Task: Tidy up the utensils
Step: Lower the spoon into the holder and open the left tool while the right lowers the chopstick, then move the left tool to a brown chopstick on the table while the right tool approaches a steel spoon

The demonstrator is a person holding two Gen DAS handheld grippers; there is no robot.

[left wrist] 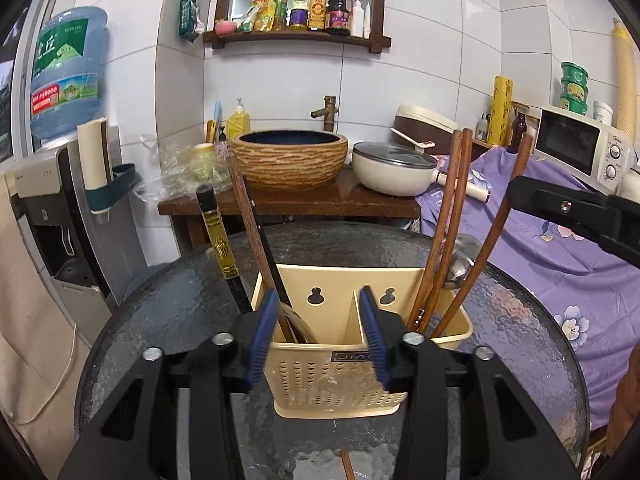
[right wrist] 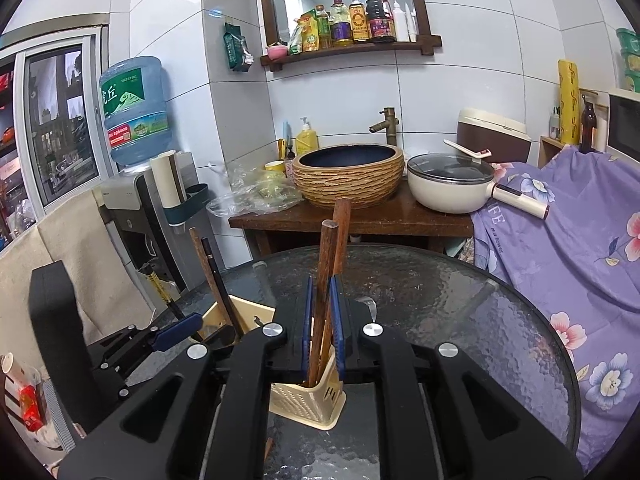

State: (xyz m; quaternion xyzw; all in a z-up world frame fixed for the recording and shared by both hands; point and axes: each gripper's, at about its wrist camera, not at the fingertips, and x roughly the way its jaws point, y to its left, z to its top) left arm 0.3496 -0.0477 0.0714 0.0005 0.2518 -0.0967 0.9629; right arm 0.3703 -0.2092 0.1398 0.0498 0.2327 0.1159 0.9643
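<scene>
Blue-padded left gripper (left wrist: pixel 318 344) stands open, astride the near wall of the cream utensil holder (left wrist: pixel 452 332) on the glass table (left wrist: pixel 520 344), holding nothing. Right gripper (right wrist: pixel 322 328) is clamped on two wooden chopsticks (right wrist: pixel 326 276), tips already in the holder's right compartment. Most utensils stand sorted; one stick (left wrist: pixel 348 466) lies near on the table, apparently left to do.

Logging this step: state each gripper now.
Left gripper: open, nothing held, before the utensil holder.
Right gripper: shut on wooden chopsticks.
</scene>
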